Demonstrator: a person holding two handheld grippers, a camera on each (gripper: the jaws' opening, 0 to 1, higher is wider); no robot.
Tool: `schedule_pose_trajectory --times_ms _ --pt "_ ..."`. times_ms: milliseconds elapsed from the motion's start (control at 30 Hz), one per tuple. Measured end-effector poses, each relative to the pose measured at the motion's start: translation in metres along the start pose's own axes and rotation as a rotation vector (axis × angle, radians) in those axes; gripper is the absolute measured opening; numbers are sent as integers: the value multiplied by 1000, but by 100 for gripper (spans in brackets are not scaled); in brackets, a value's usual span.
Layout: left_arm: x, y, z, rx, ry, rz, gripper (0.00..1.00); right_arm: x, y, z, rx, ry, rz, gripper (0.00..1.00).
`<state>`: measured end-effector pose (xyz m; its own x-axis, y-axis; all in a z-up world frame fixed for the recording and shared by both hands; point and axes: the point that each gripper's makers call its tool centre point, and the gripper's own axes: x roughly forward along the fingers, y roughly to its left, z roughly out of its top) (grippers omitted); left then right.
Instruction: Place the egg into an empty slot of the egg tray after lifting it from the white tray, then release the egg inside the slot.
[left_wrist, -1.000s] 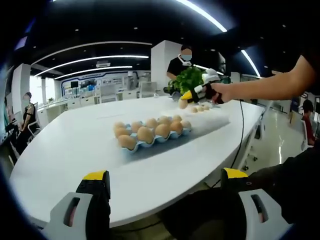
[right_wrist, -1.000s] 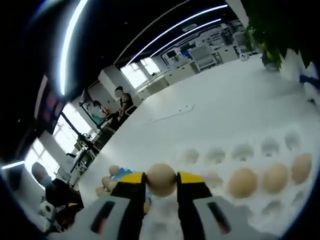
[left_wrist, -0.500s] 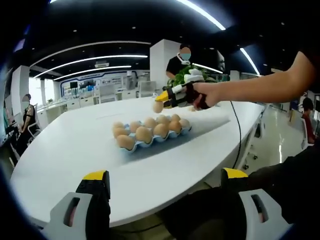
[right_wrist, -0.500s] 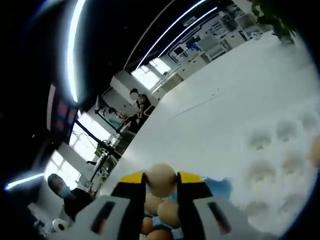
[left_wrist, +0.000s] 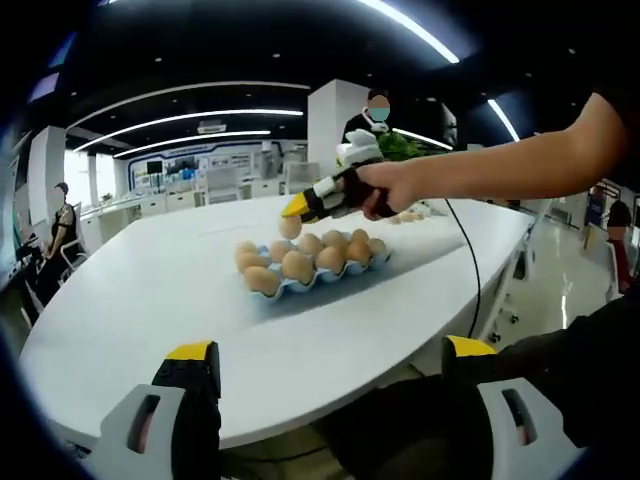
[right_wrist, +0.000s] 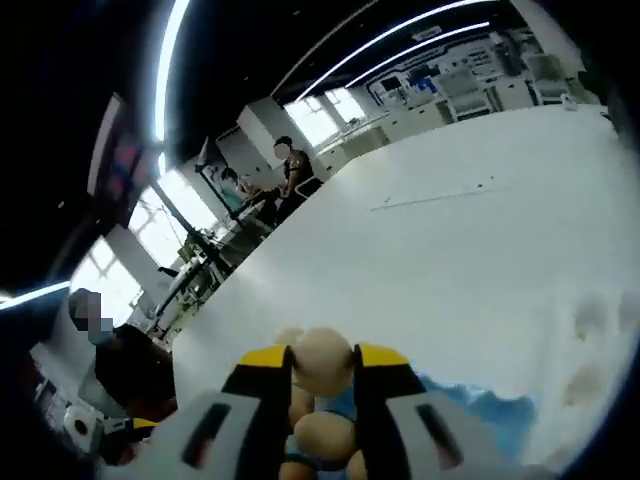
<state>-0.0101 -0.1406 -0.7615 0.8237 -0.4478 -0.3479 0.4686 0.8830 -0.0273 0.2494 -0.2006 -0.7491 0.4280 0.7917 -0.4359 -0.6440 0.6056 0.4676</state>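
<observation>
On the white table (left_wrist: 150, 300), a blue egg tray (left_wrist: 318, 279) lies near the middle of the left gripper view, its visible slots holding brown eggs in two rows. Above the tray's far left end, the right gripper (left_wrist: 293, 212) enters that view from the right, carried by a person's hand (left_wrist: 385, 187), with an egg (left_wrist: 291, 227) clamped between its yellow-tipped jaws. The egg hangs just above the row of eggs and is apart from them. A dark cable (left_wrist: 470, 280) drops from the hand over the table edge. The white tray (left_wrist: 420, 214) lies behind the hand, largely hidden. From the right gripper view, the right gripper (right_wrist: 322, 362) is closed on the egg (right_wrist: 323, 358), which sits between the yellow tips; eggs in the blue egg tray (right_wrist: 470, 410) lie directly below the jaws. The left gripper (left_wrist: 330, 355) is held low at the near table edge, its jaws wide apart and gripping nothing.
</observation>
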Motion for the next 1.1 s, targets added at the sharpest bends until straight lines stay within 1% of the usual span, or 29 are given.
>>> schedule_pose_trajectory --times_ms 67,100,133,167,267,333,367,400,533,567,600,700,733,800,900,1000,1100 --pt "0 -1 -1 4 5 -2 93 5 2 -2 -41 30 -17 24" --pt "-1 -1 -2 5 6 -3 93 8 3 -6 -76 64 -24 24" --pt "-1 -1 -2 5 4 -1 93 10 4 -7 -119 80 -31 24" --pt "-2 -1 -2 2 3 0 93 12 5 -7 -184 91 -39 24" --pt "-2 0 -3 -4 4 4 93 18 9 -12 -247 139 -50 24" --pt "-3 -1 -4 -3 8 4 93 23 8 -13 -275 165 -60 24" --pt "-4 -1 -4 -1 10 5 93 30 3 -17 -307 203 -78 24" --pt "-4 0 -4 -3 10 5 93 33 2 -18 -293 213 -79 24" --pt "-5 2 -5 -1 14 10 93 36 -1 -25 -297 234 -76 24" --pt "-6 3 -5 -4 14 13 93 37 -2 -25 -300 238 -77 22" --pt "-6 3 -5 -6 15 15 93 36 0 -22 -301 215 -78 22" --pt "-7 4 -7 -11 19 19 93 35 4 -16 -307 198 -60 19" --pt "-6 3 -7 -11 19 18 93 35 12 -13 -352 171 -21 19" --pt "-6 2 -7 -8 23 15 93 32 10 -13 -361 177 -44 19" --pt "-5 0 -7 -11 20 11 93 28 12 -10 -372 148 -29 19" --pt "-4 -2 -6 -5 22 8 93 22 12 -14 -370 138 -32 19" --pt "-4 -4 -6 -2 20 4 93 15 16 -14 -374 98 4 19"
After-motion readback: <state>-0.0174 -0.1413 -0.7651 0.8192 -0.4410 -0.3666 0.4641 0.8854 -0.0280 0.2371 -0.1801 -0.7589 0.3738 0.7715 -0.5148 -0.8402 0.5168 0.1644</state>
